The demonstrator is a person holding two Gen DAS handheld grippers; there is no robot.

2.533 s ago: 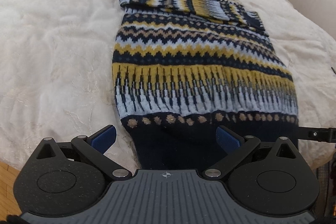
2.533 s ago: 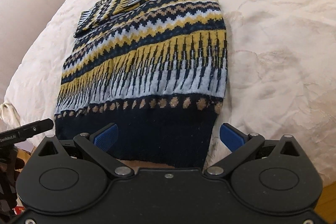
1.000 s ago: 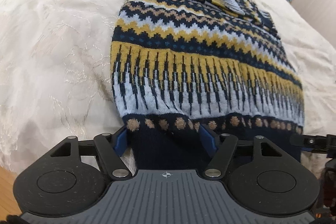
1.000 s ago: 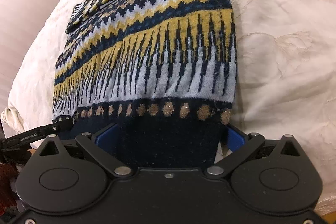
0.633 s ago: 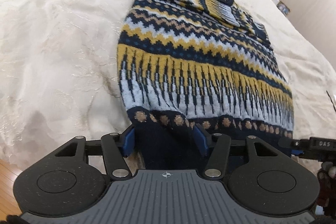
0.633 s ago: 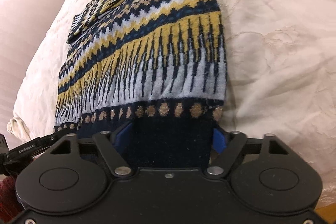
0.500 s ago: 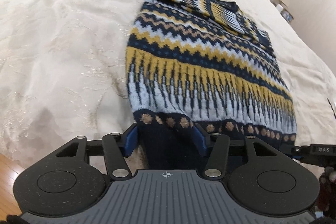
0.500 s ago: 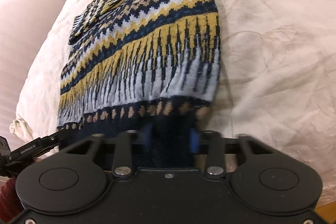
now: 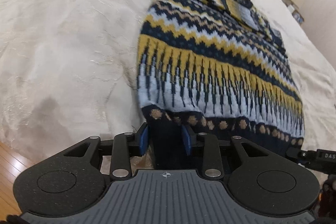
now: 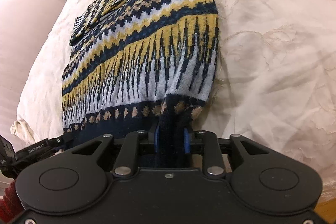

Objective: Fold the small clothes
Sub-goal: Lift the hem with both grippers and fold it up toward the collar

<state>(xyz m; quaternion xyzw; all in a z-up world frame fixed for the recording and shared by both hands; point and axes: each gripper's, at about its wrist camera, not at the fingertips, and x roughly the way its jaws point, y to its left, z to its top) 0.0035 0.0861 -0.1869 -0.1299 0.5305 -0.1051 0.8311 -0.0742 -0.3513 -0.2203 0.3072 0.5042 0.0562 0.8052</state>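
The sweater [image 9: 214, 60] lies spread flat on the cream bedspread [image 9: 63, 45], its sleeves folded across the chest at the far end. The left gripper [image 9: 165, 136] has just been closing and pinches the navy hem's left corner; the right gripper [image 10: 171, 139], loosening slightly, pinches the bunched right corner

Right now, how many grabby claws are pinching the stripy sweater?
2. The left gripper pinches one corner of the sweater at its dark bottom hem, and the right gripper pinches the hem's other corner. The sweater lies on a cream bedspread.
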